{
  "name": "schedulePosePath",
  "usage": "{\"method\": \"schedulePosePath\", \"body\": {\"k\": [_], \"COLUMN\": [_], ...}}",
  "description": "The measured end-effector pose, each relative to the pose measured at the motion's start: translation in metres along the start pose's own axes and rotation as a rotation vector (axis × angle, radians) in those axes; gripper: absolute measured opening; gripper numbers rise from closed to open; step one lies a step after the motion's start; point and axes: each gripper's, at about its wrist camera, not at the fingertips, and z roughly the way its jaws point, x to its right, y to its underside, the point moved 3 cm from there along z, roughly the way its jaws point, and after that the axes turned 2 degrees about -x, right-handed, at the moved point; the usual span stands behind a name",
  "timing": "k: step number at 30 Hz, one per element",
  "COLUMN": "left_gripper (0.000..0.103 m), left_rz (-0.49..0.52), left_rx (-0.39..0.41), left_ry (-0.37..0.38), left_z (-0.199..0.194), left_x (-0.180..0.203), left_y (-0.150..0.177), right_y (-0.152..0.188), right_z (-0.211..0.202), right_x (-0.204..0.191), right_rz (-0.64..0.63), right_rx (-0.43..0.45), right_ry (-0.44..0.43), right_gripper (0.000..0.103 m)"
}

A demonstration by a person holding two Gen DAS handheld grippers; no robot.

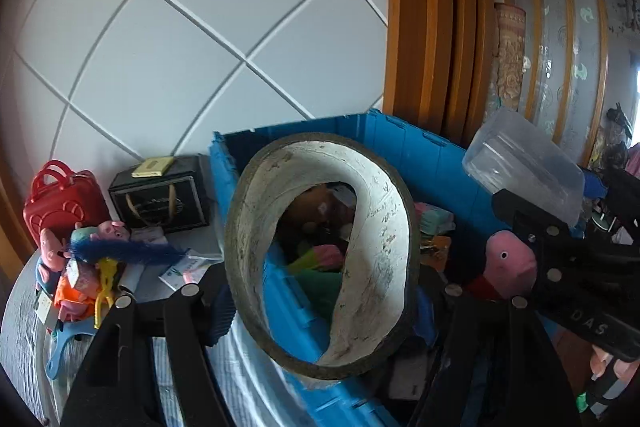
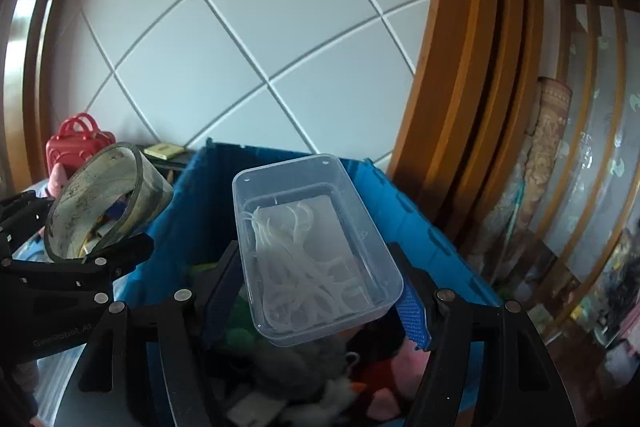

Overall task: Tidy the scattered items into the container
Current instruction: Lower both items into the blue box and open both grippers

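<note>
**Two more pieces carried over the blue crate**

The blue crate (image 1: 400,143) already holds a good heap: soft toys, something green, pink fabric and a grey furry lump show inside it in both views. So a fair part of the tidying looks done. What is left lies on the table to the crate's left: a red toy suitcase (image 1: 60,199), a black box (image 1: 160,199) with a small yellow-green item on top, pink pig figures (image 1: 112,231), a fluffy blue stick (image 1: 128,253) and some small packets, all crowded together.

The left gripper (image 1: 320,291) pinches a wide tape roll (image 1: 320,247) between its pads, held above the crate's near wall. The roll is a thick ring with a dark outer band and a pale, scuffed, dirt-flecked inner face.

The right gripper (image 2: 320,279) clamps a clear plastic tub (image 2: 316,247) across its width, over the crate's opening. The tub is a thin-walled, rounded rectangle, glossy and see-through, with no lid on it, and a tangle of small white plastic picks lying loose in its bottom.

Both pieces appear ready for release into the crate; the tub would best stay level, since its contents could spill.
</note>
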Motion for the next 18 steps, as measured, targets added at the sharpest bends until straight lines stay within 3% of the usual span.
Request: {"method": "schedulePosePath", "body": {"k": [4, 7, 12, 18], "left_gripper": [0.069, 0.069, 0.069, 0.069], "left_rz": [0.045, 0.004, 0.022, 0.008], "left_rx": [-0.165, -0.269, -0.349, -0.371], "left_ry": [-0.020, 0.037, 0.031, -0.004], "left_z": [0.037, 0.048, 0.063, 0.077], "left_x": [0.038, 0.050, 0.067, 0.071], "left_y": [-0.013, -0.013, -0.004, 0.003], "right_y": [0.011, 0.025, 0.036, 0.037], "right_z": [0.050, 0.075, 0.098, 0.109], "right_x": [0.047, 0.066, 0.079, 0.080], "right_rz": [-0.003, 0.003, -0.021, -0.036], "right_rx": [-0.127, -0.218, -0.309, -0.313], "right_ry": [-0.004, -0.019, -0.070, -0.086], "right_gripper": [0.069, 0.069, 0.069, 0.069]}}
